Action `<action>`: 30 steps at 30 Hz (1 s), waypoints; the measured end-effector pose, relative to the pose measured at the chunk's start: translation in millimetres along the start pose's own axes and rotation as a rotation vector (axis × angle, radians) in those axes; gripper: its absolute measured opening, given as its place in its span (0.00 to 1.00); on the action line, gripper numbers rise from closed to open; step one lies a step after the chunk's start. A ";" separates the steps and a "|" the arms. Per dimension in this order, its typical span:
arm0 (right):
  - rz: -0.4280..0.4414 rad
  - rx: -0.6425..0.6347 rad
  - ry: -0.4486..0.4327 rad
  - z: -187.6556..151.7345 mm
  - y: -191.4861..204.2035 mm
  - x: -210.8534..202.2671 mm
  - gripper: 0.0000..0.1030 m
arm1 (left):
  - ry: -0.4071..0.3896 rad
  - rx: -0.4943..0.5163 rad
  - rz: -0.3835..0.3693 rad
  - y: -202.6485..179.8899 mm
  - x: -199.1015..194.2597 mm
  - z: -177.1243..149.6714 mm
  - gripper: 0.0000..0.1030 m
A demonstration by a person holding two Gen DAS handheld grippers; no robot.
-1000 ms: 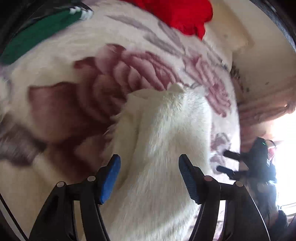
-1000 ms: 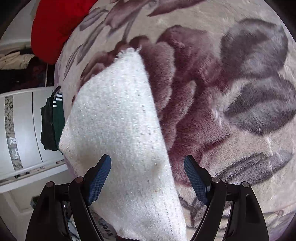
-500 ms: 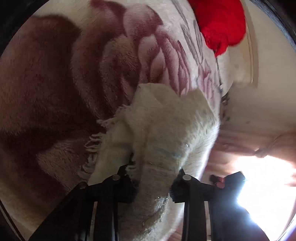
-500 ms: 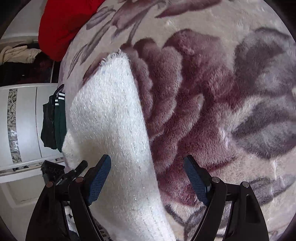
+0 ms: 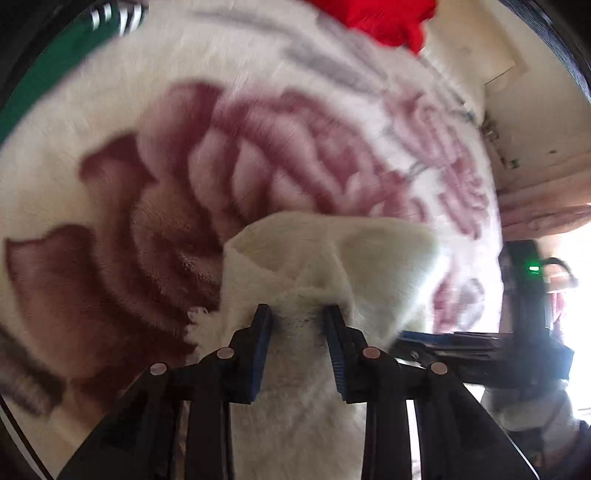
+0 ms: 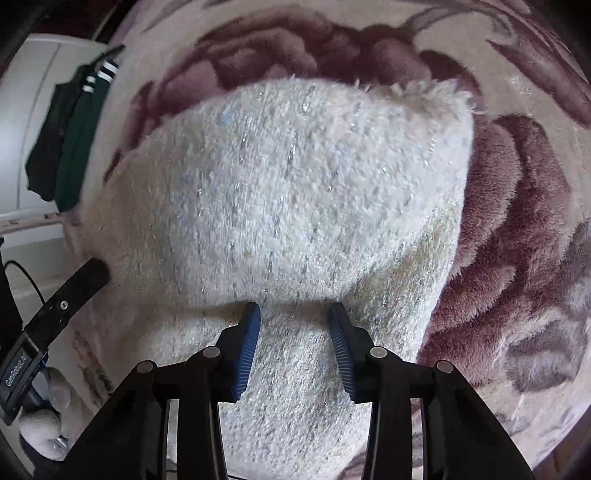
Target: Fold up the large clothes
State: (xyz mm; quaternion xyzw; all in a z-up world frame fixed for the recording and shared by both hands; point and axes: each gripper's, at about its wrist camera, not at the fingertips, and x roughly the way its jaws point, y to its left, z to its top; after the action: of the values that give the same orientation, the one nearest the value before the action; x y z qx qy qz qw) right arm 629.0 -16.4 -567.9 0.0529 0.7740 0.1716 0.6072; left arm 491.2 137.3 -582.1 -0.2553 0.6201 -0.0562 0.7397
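Note:
A fuzzy white knit garment (image 6: 295, 192) lies on a floral plush blanket (image 6: 517, 221). My left gripper (image 5: 298, 317) is shut on a bunched edge of the white garment (image 5: 332, 258), which rises in a fold ahead of the fingers. My right gripper (image 6: 293, 314) is shut on another part of the same garment, with cloth pinched between the blue pads. The right gripper also shows at the right edge of the left wrist view (image 5: 480, 343). The left gripper shows at the lower left of the right wrist view (image 6: 55, 317).
A red garment (image 5: 384, 18) lies at the far end of the blanket. A green garment with white stripes (image 6: 77, 140) hangs at the blanket's edge by a white cabinet (image 6: 26, 110). A wall and bright window (image 5: 576, 295) are at the right.
My right gripper went from open over the garment to shut on it. My left gripper shut on the garment half a second ago and has since lifted and swung, so more blanket shows.

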 end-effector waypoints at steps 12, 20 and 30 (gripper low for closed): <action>-0.128 0.055 0.072 40.5 19.4 26.9 0.39 | 0.019 -0.022 -0.107 23.4 -31.3 -8.1 0.31; 0.157 0.065 -0.130 -61.5 -25.4 -59.5 0.78 | -0.126 0.021 -0.133 21.2 -127.3 -73.5 0.63; 0.600 0.282 -0.116 -20.1 -131.1 34.4 1.00 | -0.183 -0.402 -0.221 93.7 -118.6 -186.3 0.63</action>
State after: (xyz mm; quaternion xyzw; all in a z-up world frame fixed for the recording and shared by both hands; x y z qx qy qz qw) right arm 617.4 -133.1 -638.8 0.3714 0.7041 0.2308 0.5596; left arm 266.4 208.3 -537.4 -0.4677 0.5176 0.0109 0.7164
